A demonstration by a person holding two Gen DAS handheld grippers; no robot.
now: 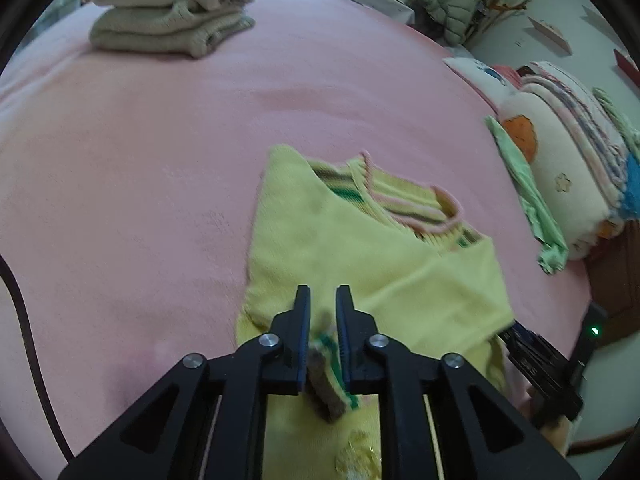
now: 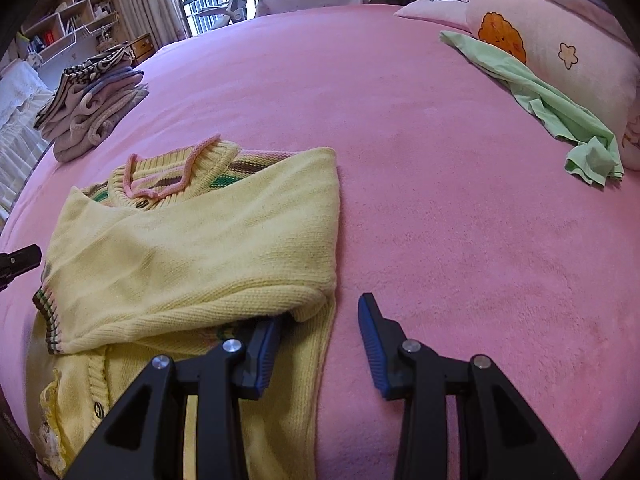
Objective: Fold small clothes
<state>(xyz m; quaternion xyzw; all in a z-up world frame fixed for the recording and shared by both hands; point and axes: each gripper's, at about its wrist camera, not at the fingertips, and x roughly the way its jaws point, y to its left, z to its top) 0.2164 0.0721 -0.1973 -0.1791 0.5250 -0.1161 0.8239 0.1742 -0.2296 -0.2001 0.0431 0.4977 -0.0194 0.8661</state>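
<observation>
A small yellow knit cardigan (image 2: pixel 192 240) with pink collar trim and striped cuffs lies on the pink bed, both sleeves folded across its body; it also shows in the left wrist view (image 1: pixel 340 248). My left gripper (image 1: pixel 322 300) is shut on the striped sleeve cuff (image 1: pixel 326 376) over the cardigan's lower part. My right gripper (image 2: pixel 320 316) is open at the cardigan's right edge, its left finger (image 2: pixel 264 344) tucked under the folded sleeve, its right finger over bare blanket. The other gripper (image 2: pixel 20 260) peeks in at the left.
A stack of folded clothes (image 2: pixel 92 104) sits at the far left of the pink bed (image 2: pixel 440 200), seen also in the left wrist view (image 1: pixel 168 8). A green garment (image 2: pixel 560 120) lies crumpled against pillows (image 2: pixel 560 48) at the right. Shelves and a window stand behind.
</observation>
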